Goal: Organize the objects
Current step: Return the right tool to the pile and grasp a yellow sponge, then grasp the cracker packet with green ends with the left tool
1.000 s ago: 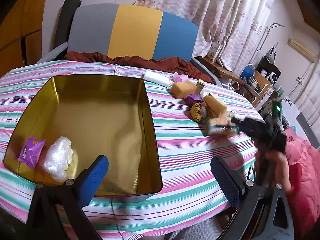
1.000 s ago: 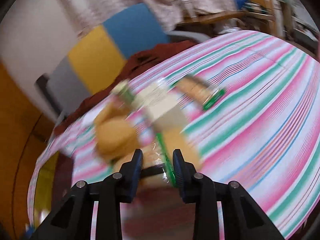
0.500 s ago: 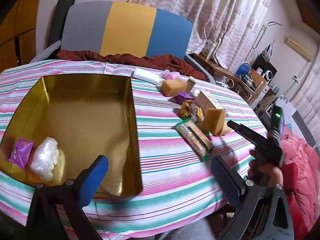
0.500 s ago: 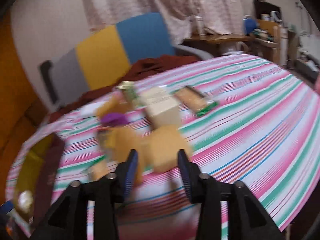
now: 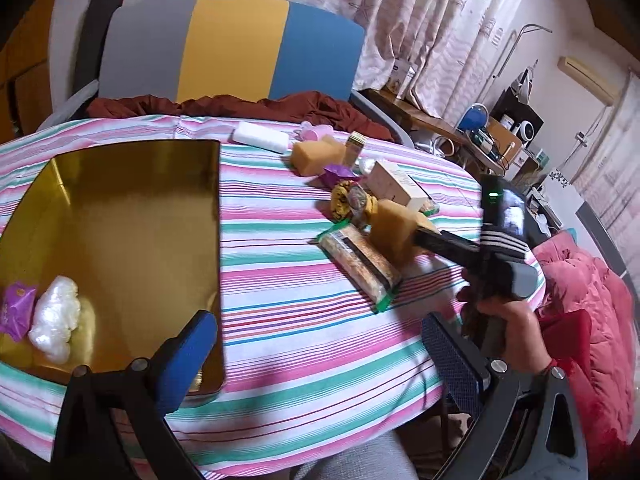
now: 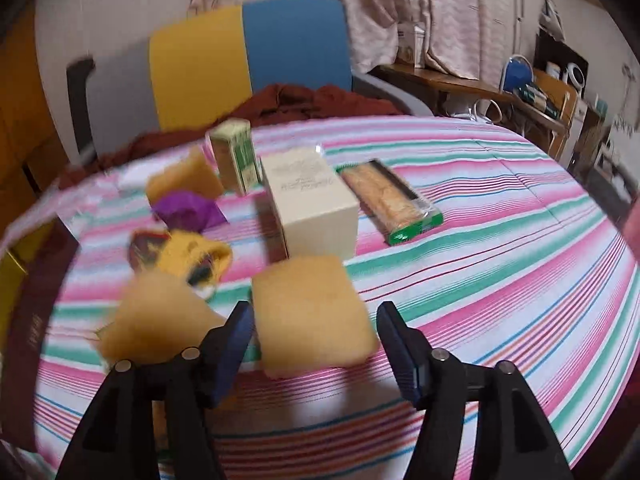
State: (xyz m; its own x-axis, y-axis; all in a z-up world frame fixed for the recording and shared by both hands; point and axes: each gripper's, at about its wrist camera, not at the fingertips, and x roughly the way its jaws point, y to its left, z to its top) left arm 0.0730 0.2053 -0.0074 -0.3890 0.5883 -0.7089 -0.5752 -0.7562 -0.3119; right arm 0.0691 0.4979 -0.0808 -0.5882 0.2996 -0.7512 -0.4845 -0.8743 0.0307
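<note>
I counted three yellow sponges: one (image 6: 312, 312) lay between the spread pads of my right tongs (image 6: 314, 338), which had just been opening; another (image 6: 160, 316) sat beside it, the third (image 6: 184, 182) farther back. Two biscuit packs (image 6: 390, 200) (image 5: 358, 260) lay on the striped tablecloth (image 5: 288, 320). The gold tin (image 5: 120, 232) held one purple packet (image 5: 16, 310) and one white plastic wad (image 5: 54, 318). My left tongs (image 5: 316, 344) hung apart, empty.

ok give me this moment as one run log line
right claw: open, just been opening, around sponge on table | left claw: open, empty | tin: wrapper, white wad
</note>
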